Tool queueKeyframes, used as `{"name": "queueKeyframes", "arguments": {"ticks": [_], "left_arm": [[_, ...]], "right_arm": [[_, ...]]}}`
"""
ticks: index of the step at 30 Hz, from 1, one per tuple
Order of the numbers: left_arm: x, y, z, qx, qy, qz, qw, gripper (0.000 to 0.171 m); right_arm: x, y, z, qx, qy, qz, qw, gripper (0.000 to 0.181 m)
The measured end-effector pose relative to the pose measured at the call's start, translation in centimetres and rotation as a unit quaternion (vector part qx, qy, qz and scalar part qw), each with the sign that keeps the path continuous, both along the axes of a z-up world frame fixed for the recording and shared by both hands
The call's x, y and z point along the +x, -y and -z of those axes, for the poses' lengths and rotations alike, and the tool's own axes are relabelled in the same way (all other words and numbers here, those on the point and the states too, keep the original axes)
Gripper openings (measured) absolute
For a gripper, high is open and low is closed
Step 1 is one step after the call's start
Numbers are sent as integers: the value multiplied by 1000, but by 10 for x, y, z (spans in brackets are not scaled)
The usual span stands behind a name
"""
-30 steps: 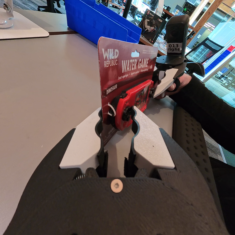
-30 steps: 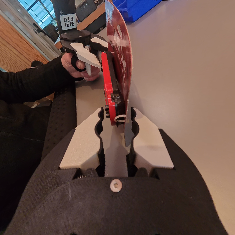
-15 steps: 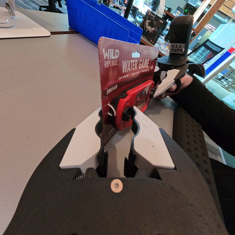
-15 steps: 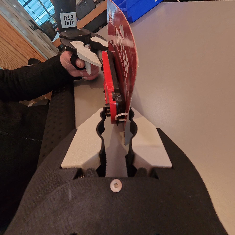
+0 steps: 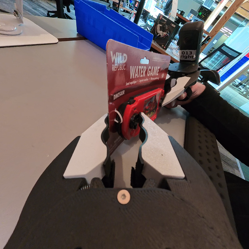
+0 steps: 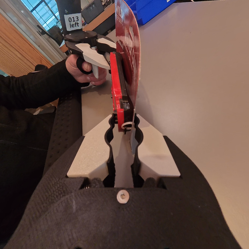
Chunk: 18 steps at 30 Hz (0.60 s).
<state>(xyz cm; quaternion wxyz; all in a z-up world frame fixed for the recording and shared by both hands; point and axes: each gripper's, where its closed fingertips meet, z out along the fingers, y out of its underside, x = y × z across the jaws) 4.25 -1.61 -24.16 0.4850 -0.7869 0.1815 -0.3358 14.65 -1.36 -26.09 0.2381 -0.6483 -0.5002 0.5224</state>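
A red handheld water-game toy (image 5: 142, 106) is tied with white zip ties to a dark red printed card (image 5: 134, 64). The card stands upright on edge over the grey table (image 5: 53, 94). My left gripper (image 5: 124, 117) is shut on the near end of the toy and card. My right gripper (image 5: 173, 91) grips the far end. In the right wrist view, my right gripper (image 6: 124, 117) is shut on the toy (image 6: 115, 83) and the card (image 6: 129, 40), with the left gripper (image 6: 102, 56) at the other end.
Blue plastic bins (image 5: 107, 27) stand at the back of the table. A white flat base (image 5: 27, 36) lies at the far left. A black perforated surface (image 5: 202, 141) runs along the table's right edge. A person's hand (image 5: 194, 93) holds the right gripper. A dark boxed set (image 5: 164, 31) stands behind.
My right gripper's fingers have closed in around the toy's end and the card. The left gripper's hold is unchanged, and the package has stayed upright.
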Motion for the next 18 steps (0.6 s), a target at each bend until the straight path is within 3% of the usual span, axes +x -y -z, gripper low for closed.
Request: {"name": "queueKeyframes", "arguments": {"ticks": [8, 18], "left_arm": [[10, 0, -3, 2, -21, 7, 1000, 36], [13, -2, -10, -15, -30, 8, 999, 37]], "right_arm": [[-2, -1, 4, 1, 9, 7, 1000, 38], [0, -4, 1, 4, 2, 13, 1000, 36]]}}
